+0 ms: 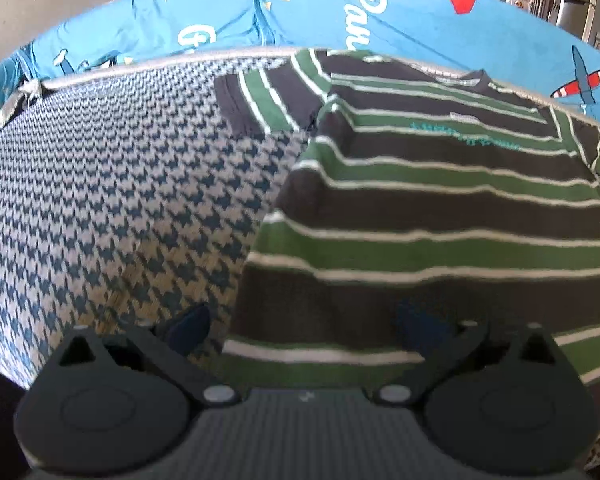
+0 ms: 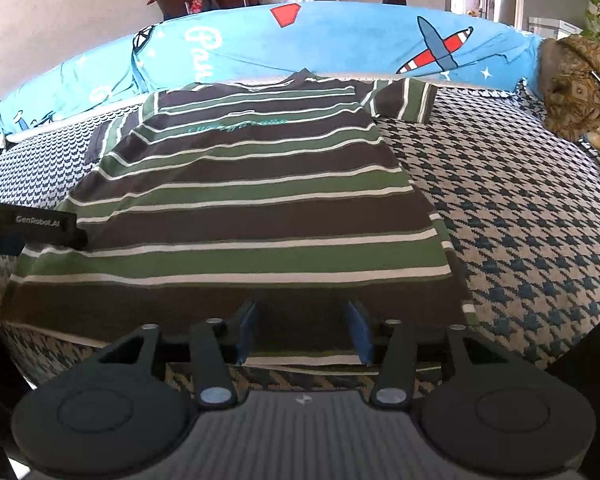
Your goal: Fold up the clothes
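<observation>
A striped T-shirt [image 2: 252, 208] lies flat and spread out on a bed, with its neck far away and its bottom hem close to both tongs. It has dark grey, green and thin white stripes. The right tongs [image 2: 305, 330] sit at the bottom hem, near the middle of it. Their two blue pads [image 2: 246, 330] stand apart, one on each side of a strip of the hem, and they do not squeeze it. The left tongs [image 1: 306, 320] are at the left bottom corner of the shirt. They are wide open: one blue pad [image 1: 190, 322] is over the bed cover just beside the shirt's edge, and the other is over the shirt. In the right view the left tongs [image 2: 32, 226] show as a black bar at the shirt's left side. The bed cover [image 2: 520, 216] has a blue and white zigzag check. Behind the bed runs a long bright blue cushion [image 2: 340, 40] with a red and blue plane and white writing. A brown patterned pillow [image 2: 576, 88] rests at the far right. Farther back are a pale wall, chairs and a table.
</observation>
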Action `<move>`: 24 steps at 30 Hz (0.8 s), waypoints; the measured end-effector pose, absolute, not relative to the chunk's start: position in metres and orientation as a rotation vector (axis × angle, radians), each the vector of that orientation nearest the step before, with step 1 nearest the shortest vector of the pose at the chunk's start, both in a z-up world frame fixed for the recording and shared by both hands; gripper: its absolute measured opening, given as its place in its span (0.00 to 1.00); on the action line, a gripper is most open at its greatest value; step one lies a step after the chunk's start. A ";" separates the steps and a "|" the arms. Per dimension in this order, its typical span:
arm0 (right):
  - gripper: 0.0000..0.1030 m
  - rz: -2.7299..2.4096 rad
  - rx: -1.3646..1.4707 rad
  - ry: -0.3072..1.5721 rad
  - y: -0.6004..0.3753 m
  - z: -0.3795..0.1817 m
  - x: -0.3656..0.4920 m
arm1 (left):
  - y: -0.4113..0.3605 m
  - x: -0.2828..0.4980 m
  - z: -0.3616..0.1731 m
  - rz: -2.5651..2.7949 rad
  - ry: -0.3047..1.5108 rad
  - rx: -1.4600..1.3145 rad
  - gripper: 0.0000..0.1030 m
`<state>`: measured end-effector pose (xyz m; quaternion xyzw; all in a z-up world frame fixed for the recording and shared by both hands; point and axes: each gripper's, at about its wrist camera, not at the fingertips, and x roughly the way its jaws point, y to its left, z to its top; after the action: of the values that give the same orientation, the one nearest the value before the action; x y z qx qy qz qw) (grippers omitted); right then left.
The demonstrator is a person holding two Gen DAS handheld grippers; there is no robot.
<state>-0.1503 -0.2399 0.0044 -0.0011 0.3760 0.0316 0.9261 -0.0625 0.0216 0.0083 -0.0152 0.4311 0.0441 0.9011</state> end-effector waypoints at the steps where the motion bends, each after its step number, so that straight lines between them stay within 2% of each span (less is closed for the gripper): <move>1: 0.47 0.069 -0.010 0.774 -0.239 0.005 -0.149 | 0.020 -0.062 0.010 0.090 0.882 -0.027 1.00; 13: 0.49 0.253 -0.067 0.813 -0.234 0.026 -0.088 | -0.015 -0.030 0.013 0.016 0.900 0.014 1.00; 24: 0.49 0.336 -0.047 0.892 -0.230 0.017 -0.023 | -0.028 0.014 0.005 -0.003 0.885 0.055 1.00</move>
<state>-0.0234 -0.2298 0.0169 -0.0226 0.4293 0.1616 0.8883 0.0140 -0.0280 0.0050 0.0266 0.4284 -0.0015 0.9032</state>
